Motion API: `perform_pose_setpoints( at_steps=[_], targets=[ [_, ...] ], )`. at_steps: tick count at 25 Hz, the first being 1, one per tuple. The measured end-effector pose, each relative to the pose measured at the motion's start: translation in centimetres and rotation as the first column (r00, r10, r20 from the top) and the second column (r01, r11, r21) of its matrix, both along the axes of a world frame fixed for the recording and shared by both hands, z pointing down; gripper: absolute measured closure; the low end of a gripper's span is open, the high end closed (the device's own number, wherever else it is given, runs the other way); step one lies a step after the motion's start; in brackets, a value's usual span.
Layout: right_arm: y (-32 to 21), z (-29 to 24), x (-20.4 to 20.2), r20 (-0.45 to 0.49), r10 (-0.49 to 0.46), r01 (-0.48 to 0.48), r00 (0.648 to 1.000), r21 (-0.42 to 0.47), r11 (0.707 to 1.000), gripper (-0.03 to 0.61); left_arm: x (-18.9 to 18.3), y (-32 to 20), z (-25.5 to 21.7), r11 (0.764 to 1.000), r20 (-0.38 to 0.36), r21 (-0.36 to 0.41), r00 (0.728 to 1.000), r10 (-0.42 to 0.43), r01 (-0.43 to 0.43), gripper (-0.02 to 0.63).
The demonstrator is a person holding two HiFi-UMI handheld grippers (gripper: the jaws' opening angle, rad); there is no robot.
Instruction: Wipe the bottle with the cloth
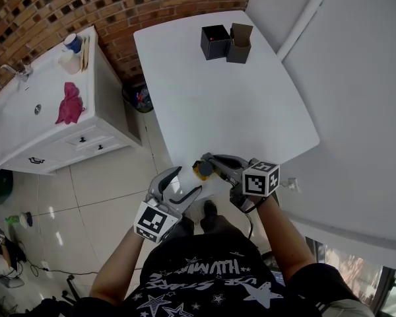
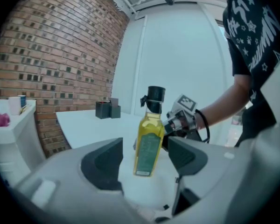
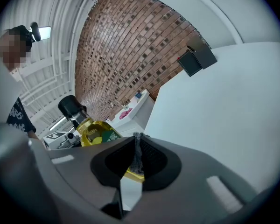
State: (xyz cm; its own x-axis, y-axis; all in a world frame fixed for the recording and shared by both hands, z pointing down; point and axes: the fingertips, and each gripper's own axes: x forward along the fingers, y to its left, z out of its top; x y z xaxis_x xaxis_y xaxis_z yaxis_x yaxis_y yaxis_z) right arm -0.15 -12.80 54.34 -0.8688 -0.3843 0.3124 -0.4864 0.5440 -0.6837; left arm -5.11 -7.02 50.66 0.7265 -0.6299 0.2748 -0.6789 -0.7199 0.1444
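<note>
My left gripper [image 1: 182,182]: jaws released, wide apart, nothing pinched. Bottle [image 2: 149,139] upright on table [image 1: 211,98] near front edge, framed between those jaws, untouched; yellow oil, black cap. My right gripper [image 3: 136,141] just beside bottle: jaws clenched on thin fold of grey cloth [image 3: 137,160].

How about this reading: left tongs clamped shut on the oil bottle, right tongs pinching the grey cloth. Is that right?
Not quite. The left gripper view shows the left tongs open, with the pads standing apart on either side and not pressing the oil bottle, which stands upright on the white table. The rest holds: the right tongs are pinching the grey cloth.
</note>
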Motion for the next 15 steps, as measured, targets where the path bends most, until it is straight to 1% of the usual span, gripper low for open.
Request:
perform_pose_setpoints(
  at_steps=[3, 6, 8, 12, 15],
  targets=[
    [0.0, 1.3, 0.1, -0.015, 0.003, -0.003, 1.0, -0.025, 1.0, 0.541, -1.1, 0.5, -0.5, 0.996, -0.044, -0.031, 0.996, -0.079, 0.078, 0.311],
    [0.2, 2.3, 0.2, -0.038, 0.003, -0.005, 0.999, -0.045, 0.999, 0.541, -1.9, 1.0, -1.0, 0.989, -0.073, -0.064, 0.988, -0.135, 0.131, 0.313],
    [0.5, 2.9, 0.2, -0.063, -0.001, -0.002, 0.998, -0.04, 0.999, 0.541, -2.8, 1.0, -1.2, 0.983, -0.074, -0.056, 0.981, -0.181, 0.177, 0.322],
    [0.6, 3.5, 0.2, -0.093, -0.003, 0.001, 0.996, -0.013, 1.0, 0.541, -4.8, 0.5, -1.9, 0.957, -0.11, -0.056, 0.951, -0.289, 0.284, 0.36],
    [0.3, 3.3, 0.5, -0.117, 0.033, -0.032, 0.993, 0.009, 0.999, 0.541, -5.7, 0.5, -2.7, 0.943, -0.119, -0.047, 0.935, -0.333, 0.329, 0.4]
  ],
)
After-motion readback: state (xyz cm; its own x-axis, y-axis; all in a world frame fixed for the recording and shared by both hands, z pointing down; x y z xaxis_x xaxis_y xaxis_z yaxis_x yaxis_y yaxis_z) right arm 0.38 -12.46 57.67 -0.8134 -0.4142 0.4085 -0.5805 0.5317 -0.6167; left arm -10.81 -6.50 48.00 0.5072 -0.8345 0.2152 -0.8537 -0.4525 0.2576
